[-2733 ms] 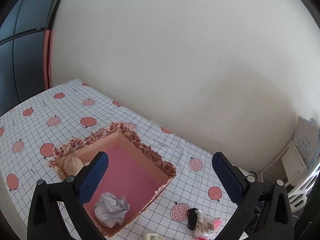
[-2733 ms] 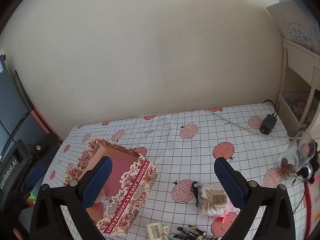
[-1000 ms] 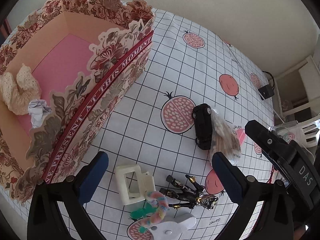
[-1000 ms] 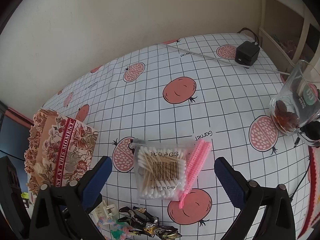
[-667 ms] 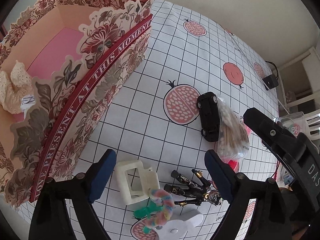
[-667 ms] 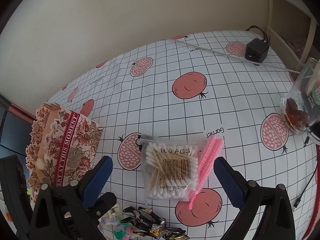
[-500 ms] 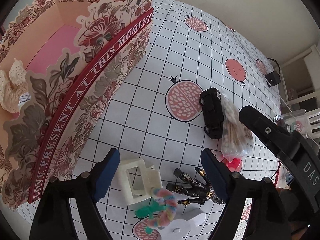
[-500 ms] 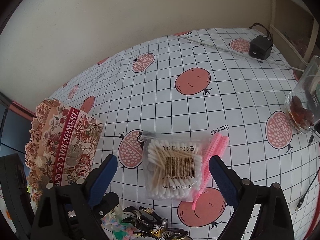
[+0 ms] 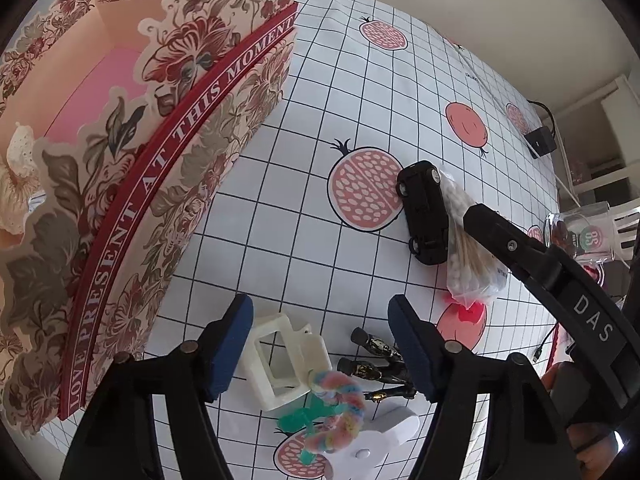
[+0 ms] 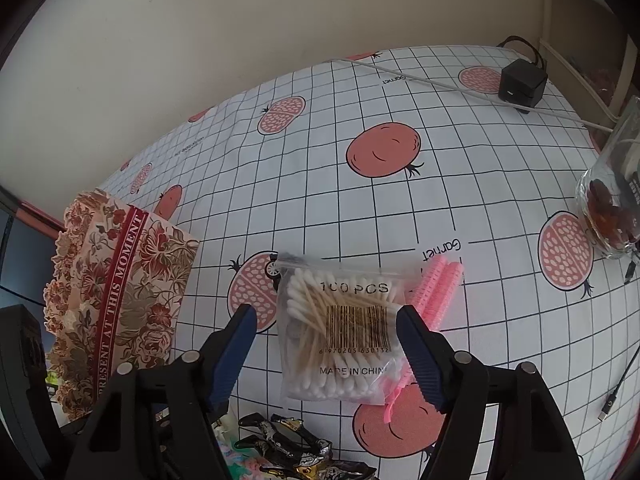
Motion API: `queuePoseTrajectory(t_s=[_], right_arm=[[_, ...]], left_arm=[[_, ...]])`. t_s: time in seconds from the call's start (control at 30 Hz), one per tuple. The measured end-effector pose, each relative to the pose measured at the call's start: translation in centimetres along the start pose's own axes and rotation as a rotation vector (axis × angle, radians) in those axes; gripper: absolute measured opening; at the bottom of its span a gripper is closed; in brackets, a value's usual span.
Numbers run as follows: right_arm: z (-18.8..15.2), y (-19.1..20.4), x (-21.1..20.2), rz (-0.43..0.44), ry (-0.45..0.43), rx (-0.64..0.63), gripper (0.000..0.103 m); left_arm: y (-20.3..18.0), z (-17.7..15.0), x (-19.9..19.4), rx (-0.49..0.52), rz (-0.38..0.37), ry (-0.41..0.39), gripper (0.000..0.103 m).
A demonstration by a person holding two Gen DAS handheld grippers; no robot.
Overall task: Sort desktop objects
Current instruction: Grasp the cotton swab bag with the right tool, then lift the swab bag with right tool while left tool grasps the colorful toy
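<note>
Both tongs point steeply down at the counter (image 10: 400, 92), jaws just been closing but apart, gripping nothing. Left tongs (image 9: 320, 344) straddle the white plastic frame (image 9: 280, 360) right of the floral box (image 9: 132, 184); right tongs (image 10: 326, 354) flank the crinkly swab bag (image 10: 340, 332). Open gridded cloth lies beyond the bag.

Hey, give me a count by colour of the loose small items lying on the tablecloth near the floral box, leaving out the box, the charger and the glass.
Black: 2, the toy car and the black-and-gold figure
White: 2, the square white clip and the flat white piece
Pink: 1, the pink comb
Multicolour: 1, the rainbow twist on a green piece
Clear: 1, the bag of cotton swabs
Total: 7
</note>
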State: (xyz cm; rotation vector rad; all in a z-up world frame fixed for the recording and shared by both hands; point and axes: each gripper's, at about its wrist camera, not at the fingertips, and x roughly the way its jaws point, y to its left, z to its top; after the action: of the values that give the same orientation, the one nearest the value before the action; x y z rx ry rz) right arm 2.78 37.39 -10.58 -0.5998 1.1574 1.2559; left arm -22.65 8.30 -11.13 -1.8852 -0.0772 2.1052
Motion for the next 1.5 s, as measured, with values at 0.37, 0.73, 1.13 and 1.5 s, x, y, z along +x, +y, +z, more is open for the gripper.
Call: queuePoseTrajectory(t_s=[0.37, 0.73, 1.13, 1.5], right_arm=[[-0.3, -0.1, 0.6, -0.045, 0.008, -0.013, 0.068], [-0.6, 0.0, 1.0, -0.065, 0.013, -0.028, 0.067], [-0.5, -0.4, 0.9, -0.043, 0.017, -0.011, 0.066], [-0.5, -0.5, 0.9, -0.039, 0.01, -0.022, 0.053]], left_arm=[[-1.9, -0.6, -1.1, 0.161, 0.032, -0.003, 0.071], [-3.3, -1.8, -0.1, 0.276, 0.105, 0.018, 0.051], [-2.9, -2.4, -0.1, 0.314, 0.147, 0.035, 0.038], [-2.9, -3.1, -0.3, 0.364, 0.178, 0.034, 0.025]])
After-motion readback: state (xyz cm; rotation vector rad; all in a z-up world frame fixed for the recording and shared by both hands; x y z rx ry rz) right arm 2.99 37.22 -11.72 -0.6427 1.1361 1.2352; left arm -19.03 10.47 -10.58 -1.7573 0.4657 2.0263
